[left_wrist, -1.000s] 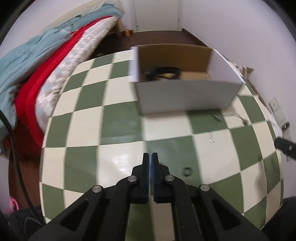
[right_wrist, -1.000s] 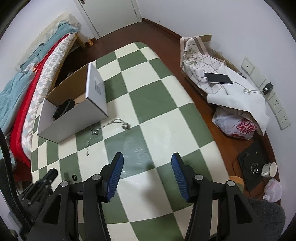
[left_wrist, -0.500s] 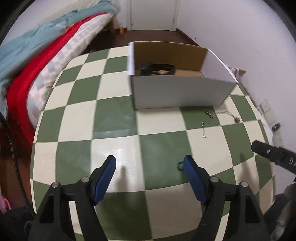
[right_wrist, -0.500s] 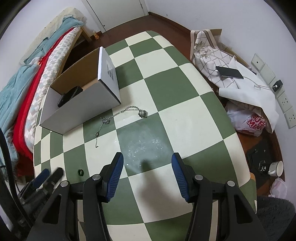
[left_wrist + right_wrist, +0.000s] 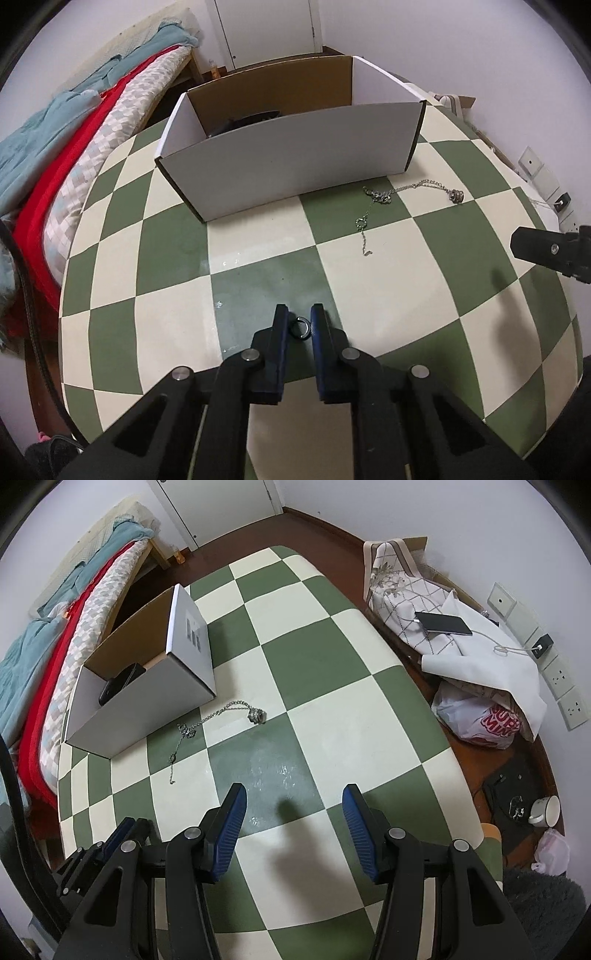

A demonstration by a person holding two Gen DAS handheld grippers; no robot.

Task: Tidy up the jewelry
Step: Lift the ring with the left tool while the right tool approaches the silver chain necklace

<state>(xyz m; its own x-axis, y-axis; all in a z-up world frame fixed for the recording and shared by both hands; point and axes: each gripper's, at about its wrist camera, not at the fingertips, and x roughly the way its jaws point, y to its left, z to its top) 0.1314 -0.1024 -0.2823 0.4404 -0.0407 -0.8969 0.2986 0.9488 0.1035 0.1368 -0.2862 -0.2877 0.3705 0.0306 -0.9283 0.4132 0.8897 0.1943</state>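
Ring (image 5: pixel 300 328) on my checkered desk (image 5: pixel 170 258) between the nearly closed left gripper (image 5: pixel 297 320) fingers, contact unclear, my right gripper (image 5: pixel 293 812) wide and holding nothing, chain necklace (image 5: pixel 207 720) beside the cardboard box (image 5: pixel 140 698).
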